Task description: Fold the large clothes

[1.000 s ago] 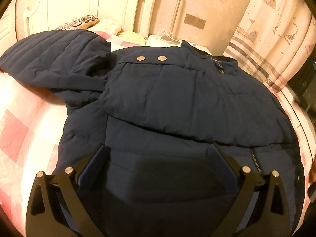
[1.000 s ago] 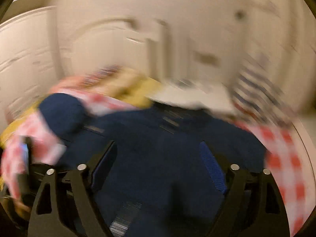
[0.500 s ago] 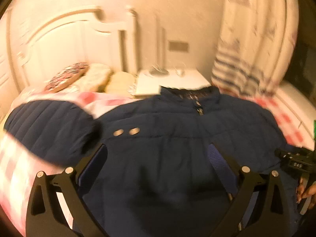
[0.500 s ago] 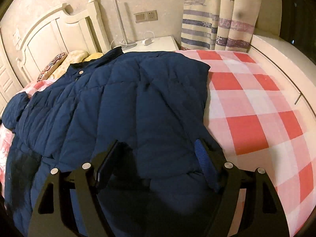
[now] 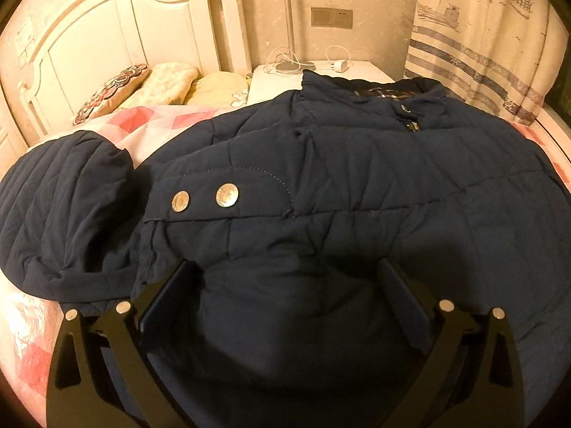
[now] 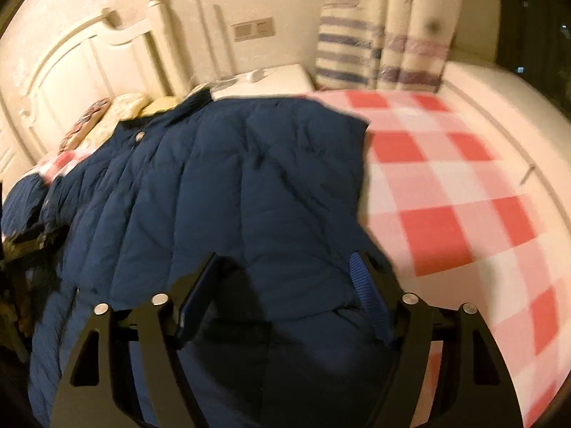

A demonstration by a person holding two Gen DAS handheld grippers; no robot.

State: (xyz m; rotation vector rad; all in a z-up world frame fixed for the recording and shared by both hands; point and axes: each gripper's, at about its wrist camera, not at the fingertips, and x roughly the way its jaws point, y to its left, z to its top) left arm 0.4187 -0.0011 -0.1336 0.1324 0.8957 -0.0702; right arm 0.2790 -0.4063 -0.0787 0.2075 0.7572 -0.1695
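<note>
Both grippers have come lower and nearer the jacket (image 5: 357, 185) since a second ago, and the left view has swung so the collar now sits upper right rather than top centre.

That navy quilted jacket lies spread on the bed (image 6: 446, 192), collar toward the headboard (image 5: 117, 35), with one sleeve (image 5: 221, 192), showing two metal snaps, folded across its front. A rounded quilted part (image 5: 64, 214), likely the hood, lies off to the left on the red-and-white check cover.

Left gripper (image 5: 285, 306) hovers over the jacket's lower part; its jaws stand wide apart with fabric below and between them, and the pads do not visibly press on it.

Right gripper (image 6: 285, 303) is over the jacket's right hem, near the edge where cloth meets the check cover. Its jaws are closing, with a fold of jacket between them, though they are not yet pinching it; this view is slightly blurred.

Pillows (image 5: 167, 82) lie by the headboard, a nightstand (image 5: 285, 78) with a lamp base and cables stands beside it, and a striped curtain (image 5: 481, 53) hangs to the right.
</note>
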